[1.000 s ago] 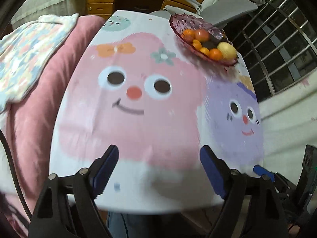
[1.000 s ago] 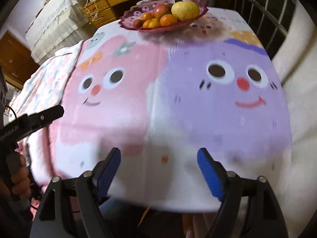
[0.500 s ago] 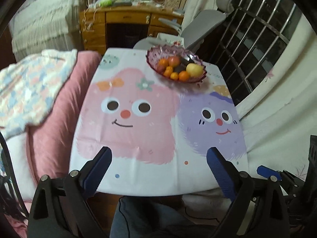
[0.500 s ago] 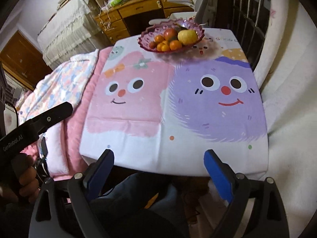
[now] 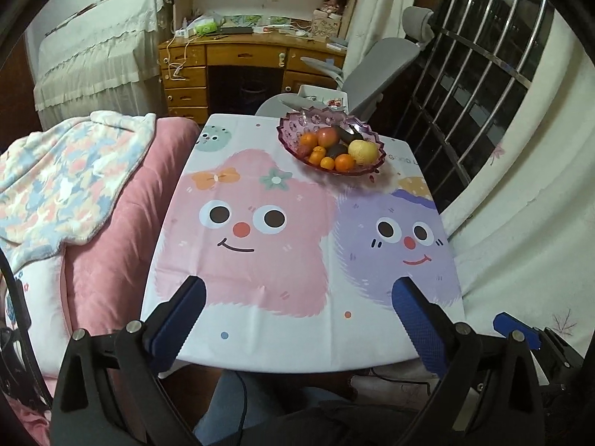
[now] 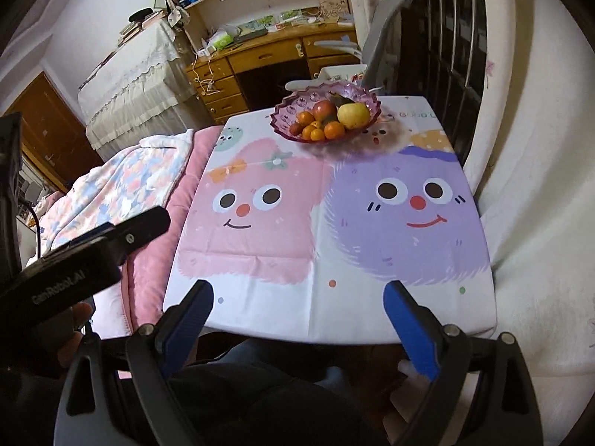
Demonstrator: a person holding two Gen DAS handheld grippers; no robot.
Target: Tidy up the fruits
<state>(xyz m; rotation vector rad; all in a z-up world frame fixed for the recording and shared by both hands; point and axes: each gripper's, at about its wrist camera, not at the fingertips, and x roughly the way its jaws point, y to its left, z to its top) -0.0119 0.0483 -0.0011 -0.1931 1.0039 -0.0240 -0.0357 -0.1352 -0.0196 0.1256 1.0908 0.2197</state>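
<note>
A purple glass bowl (image 5: 293,145) stands at the table's far end, also in the right wrist view (image 6: 282,128). It holds several oranges (image 5: 344,162), a red apple (image 5: 327,136), a yellow pear (image 5: 362,151) and dark fruit (image 5: 336,148). My left gripper (image 5: 297,293) is open and empty, held back over the near table edge. My right gripper (image 6: 297,299) is open and empty, likewise far from the bowl. The left gripper's body (image 6: 85,256) shows at the left of the right wrist view.
The table has a cartoon cloth (image 5: 260,230) with a pink and a purple face. A pink bed with a flowered blanket (image 5: 67,178) lies to the left. A grey chair (image 5: 375,67), wooden desk (image 5: 245,59) and barred window (image 5: 476,74) stand beyond.
Both grippers have pulled back and up from the table, so the whole cloth and the room beyond show now. Both stay open and empty.
</note>
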